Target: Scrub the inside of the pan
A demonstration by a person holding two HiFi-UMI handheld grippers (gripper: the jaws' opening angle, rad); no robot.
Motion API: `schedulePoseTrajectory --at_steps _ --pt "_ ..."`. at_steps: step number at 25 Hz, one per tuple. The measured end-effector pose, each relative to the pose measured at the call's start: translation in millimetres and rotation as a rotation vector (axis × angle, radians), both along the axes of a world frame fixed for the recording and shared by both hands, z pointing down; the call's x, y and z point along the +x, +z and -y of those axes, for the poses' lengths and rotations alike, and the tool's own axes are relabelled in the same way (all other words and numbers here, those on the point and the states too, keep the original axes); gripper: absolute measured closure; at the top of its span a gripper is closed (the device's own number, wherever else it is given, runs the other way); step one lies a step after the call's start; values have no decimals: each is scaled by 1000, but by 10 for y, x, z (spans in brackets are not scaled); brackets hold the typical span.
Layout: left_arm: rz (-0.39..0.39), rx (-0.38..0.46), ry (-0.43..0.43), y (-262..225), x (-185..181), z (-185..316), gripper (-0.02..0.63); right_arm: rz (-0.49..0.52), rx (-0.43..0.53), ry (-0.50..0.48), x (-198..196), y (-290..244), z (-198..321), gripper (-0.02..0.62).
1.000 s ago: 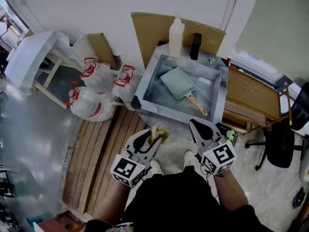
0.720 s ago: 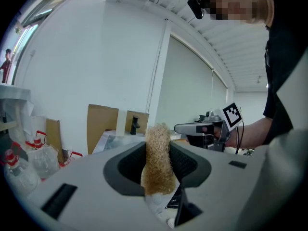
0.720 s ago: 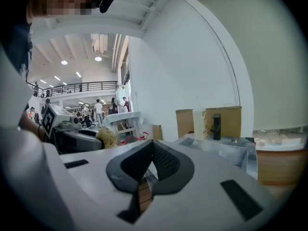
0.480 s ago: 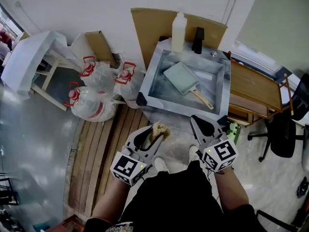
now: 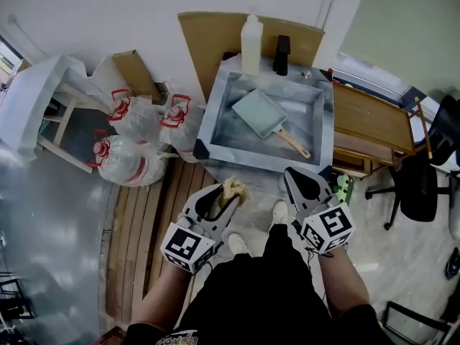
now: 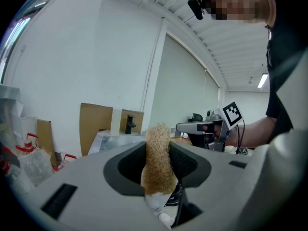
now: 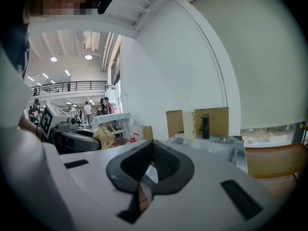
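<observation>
Now gripping a tan fibrous scrub pad in the left claw, pads pressed against both its sides, just short of the near rim of the grey metal sink basin

Holding the right claw closed with nothing between its jaws, beside the left one and likewise just short of the sink's near rim

Leaving the pale green rectangular pan with a wooden handle lying flat inside the sink, handle pointing toward the sink's near right corner, well apart from both claws

On the sink's far rim: a white plastic bottle and, just right of it, a black upright fixture. Behind the sink, against the wall: a brown cardboard sheet. Left of the sink, on the floor: clear plastic bags with red ties
</observation>
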State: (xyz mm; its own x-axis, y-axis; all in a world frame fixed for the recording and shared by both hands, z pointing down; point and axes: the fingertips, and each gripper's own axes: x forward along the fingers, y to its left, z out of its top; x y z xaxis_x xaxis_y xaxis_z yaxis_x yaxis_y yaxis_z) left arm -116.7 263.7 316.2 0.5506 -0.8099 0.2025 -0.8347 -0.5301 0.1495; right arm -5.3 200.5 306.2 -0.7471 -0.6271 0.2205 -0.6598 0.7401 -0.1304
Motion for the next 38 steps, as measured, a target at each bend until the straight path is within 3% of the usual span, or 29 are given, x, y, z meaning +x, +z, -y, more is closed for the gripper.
schedulePoseTrajectory --at_steps 17,38 --pt "4 -24 -35 65 725 899 462 9 -58 -42 647 205 1007 586" --pt "23 -31 -163 140 958 1711 462 33 -140 -158 806 491 1913 586"
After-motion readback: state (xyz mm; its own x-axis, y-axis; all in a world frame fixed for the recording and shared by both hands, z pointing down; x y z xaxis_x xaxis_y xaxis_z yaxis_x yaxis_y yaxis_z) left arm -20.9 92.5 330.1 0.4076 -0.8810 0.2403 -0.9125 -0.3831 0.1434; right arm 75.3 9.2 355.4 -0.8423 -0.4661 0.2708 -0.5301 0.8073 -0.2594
